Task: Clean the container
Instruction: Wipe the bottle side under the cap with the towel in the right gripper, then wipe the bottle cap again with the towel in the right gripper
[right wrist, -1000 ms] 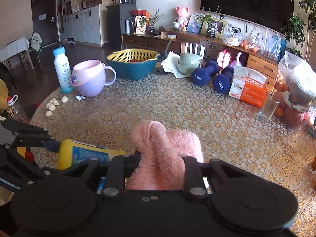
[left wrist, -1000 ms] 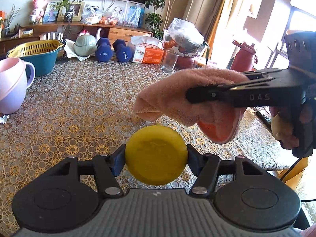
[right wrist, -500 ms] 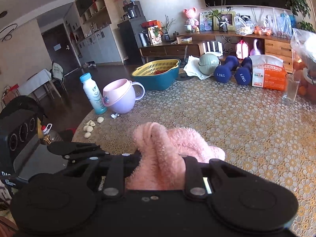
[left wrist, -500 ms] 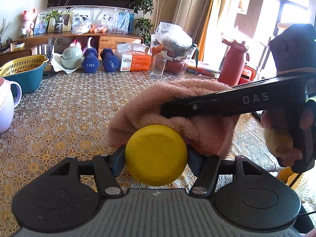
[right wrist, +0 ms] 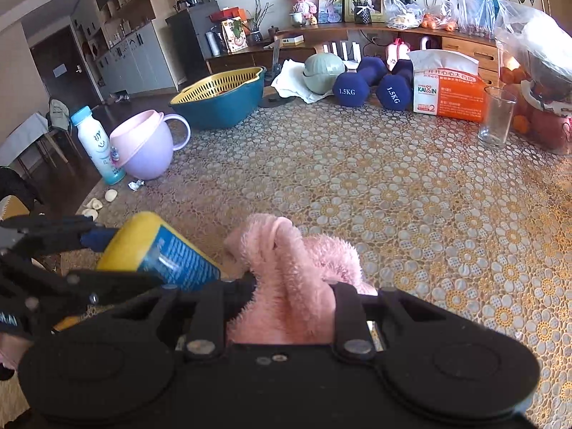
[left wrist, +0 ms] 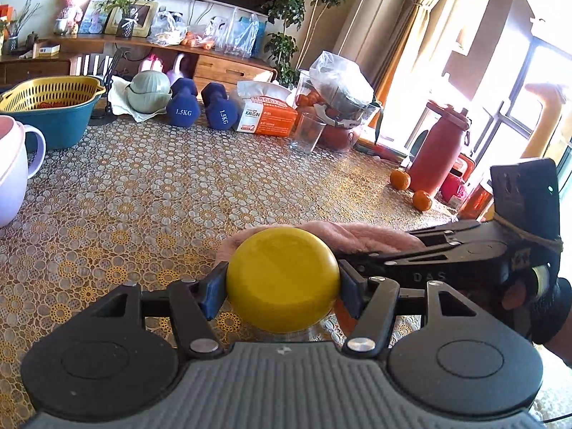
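Since 1 s ago we've dropped the cloth (left wrist: 361,237) to 3 o'clock of the yellow container (left wrist: 282,280), left gripper (left wrist: 282,286) clamped on it, right gripper (right wrist: 282,304) pinching cloth to wipe.

Each camera sits low behind its own gripper, looking forward over the table (left wrist: 150,193). The left view faces the sideboard and sunlit window; the right view faces the sideboard and kitchen. Both share the blue dumbbells (left wrist: 182,107) (right wrist: 352,87), close range.
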Available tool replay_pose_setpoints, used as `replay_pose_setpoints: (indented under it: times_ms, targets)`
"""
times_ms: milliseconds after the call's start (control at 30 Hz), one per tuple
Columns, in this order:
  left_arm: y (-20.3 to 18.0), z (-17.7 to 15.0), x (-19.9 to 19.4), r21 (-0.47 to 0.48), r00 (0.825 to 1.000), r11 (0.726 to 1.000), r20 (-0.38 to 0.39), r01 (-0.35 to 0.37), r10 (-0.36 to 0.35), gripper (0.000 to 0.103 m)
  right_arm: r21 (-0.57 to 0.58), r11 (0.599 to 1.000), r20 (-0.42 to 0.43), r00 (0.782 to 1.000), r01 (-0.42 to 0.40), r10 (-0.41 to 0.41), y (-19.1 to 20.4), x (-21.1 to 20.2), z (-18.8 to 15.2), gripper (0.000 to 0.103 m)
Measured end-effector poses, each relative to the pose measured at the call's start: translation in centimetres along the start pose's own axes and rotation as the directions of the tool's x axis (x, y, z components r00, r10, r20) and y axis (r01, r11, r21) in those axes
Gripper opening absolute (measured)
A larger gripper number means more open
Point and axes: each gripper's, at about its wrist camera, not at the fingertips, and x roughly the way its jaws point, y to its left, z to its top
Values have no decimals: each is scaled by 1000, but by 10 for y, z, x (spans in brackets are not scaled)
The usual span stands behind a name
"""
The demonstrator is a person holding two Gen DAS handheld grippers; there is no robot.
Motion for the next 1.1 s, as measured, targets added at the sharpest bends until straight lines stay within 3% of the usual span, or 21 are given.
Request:
replay_pose_setpoints:
  times_ms: [133, 267, 367, 600, 767, 967, 1033, 1100]
  targets:
    - [9, 5, 3, -42, 1000, 999, -6, 9, -9, 63, 36, 999, 54, 998, -25, 23, -1, -27, -2, 22]
    - [15, 5, 2, -83, 1000, 996, -9, 14, -15, 63, 76, 989, 132, 984, -128, 118, 5, -48, 9, 22]
    - [19, 3, 0, -106, 1000, 994, -11, 15, -17, 63, 80, 982, 121, 980, -168, 158, 15, -40, 12, 22]
    - [19, 5, -1, -102, 1000, 995, -9, 3, -4, 63, 137, 981, 73, 989, -139, 130, 10, -12, 1, 22]
    - [12, 4, 0, -68, 1000, 998, -3, -8, 8, 63, 116, 989, 42, 995, -95, 91, 4, -6, -3, 22]
    - [5, 4, 0, -33, 1000, 999, 0, -23, 23, 63, -20, 1000, 0, 1000, -13, 13, 9, -2, -13, 22]
    - [2, 3, 0, -19, 999, 999, 2, -32, 32, 63, -120, 993, -4, 1000, 23, -23, 18, -3, -17, 22]
    - [-4, 2, 0, 5, 999, 999, 4, -45, 45, 63, -270, 959, 5, 996, 85, -87, 33, -3, -24, 21]
